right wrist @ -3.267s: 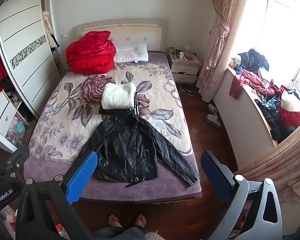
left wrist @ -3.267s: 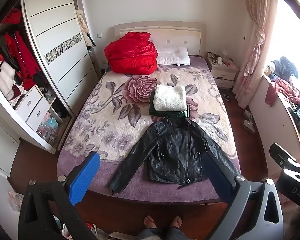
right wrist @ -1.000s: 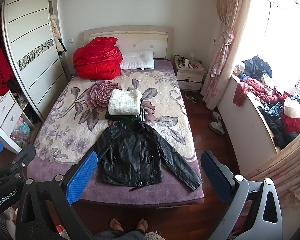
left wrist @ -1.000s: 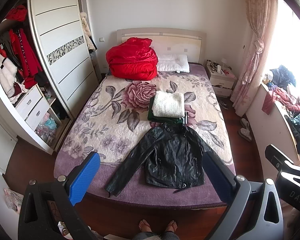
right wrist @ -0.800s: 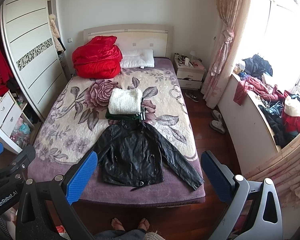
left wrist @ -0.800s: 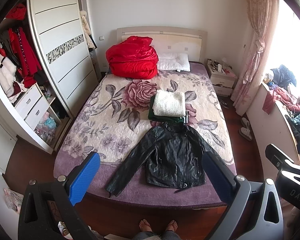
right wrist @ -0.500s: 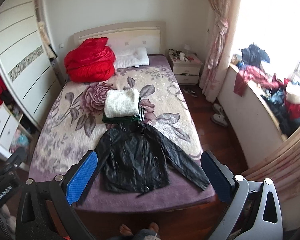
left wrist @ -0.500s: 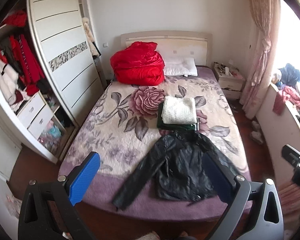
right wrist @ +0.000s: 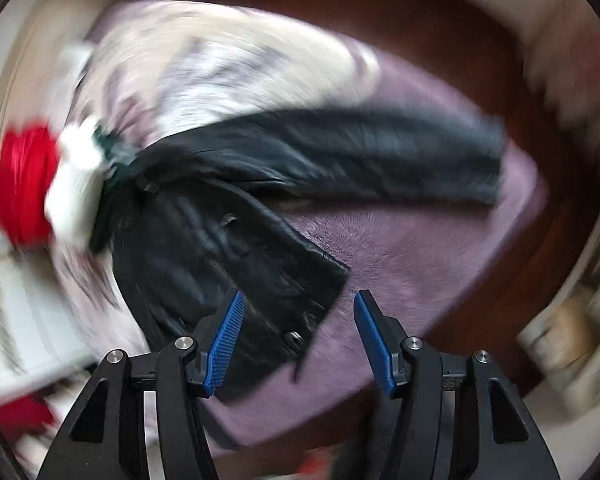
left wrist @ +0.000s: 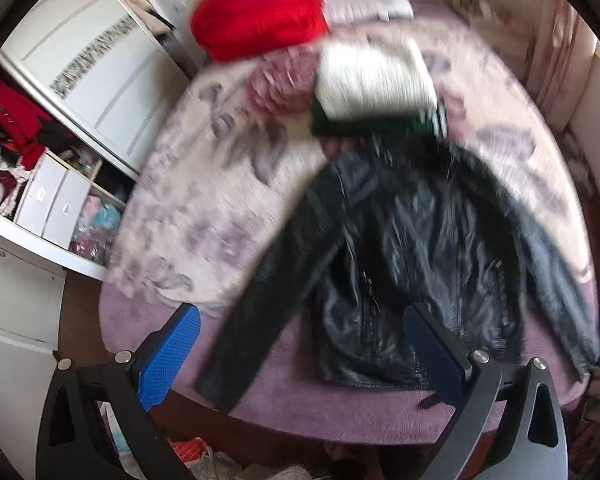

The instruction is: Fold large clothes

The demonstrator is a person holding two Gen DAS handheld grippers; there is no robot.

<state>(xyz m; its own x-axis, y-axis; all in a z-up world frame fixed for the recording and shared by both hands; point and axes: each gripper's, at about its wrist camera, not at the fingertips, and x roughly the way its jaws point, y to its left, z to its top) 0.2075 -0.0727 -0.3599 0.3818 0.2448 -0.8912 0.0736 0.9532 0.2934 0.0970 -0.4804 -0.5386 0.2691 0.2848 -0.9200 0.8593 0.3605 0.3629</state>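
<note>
A black leather jacket [left wrist: 404, 256] lies flat and spread on the purple end of the bed [left wrist: 340, 412], sleeves out to both sides. My left gripper [left wrist: 304, 354] is open and empty, just above the bed's foot between the jacket's left sleeve and hem. My right gripper [right wrist: 296, 344] is open and empty, close over the jacket's [right wrist: 228, 256] lower right hem corner, with the right sleeve [right wrist: 380, 160] stretched beyond it. Both views are motion blurred.
A folded white sweater on a dark green garment [left wrist: 376, 76] lies beyond the jacket's collar. A red duvet [left wrist: 260, 16] sits at the headboard. An open wardrobe with drawers [left wrist: 48, 200] stands left of the bed. Dark wood floor [right wrist: 460, 56] lies right of the bed.
Both grippers have dropped quickly from a high overview toward the jacket at the foot of the bed. The right one has swung over the jacket's right hem and its jaws are narrower than before.
</note>
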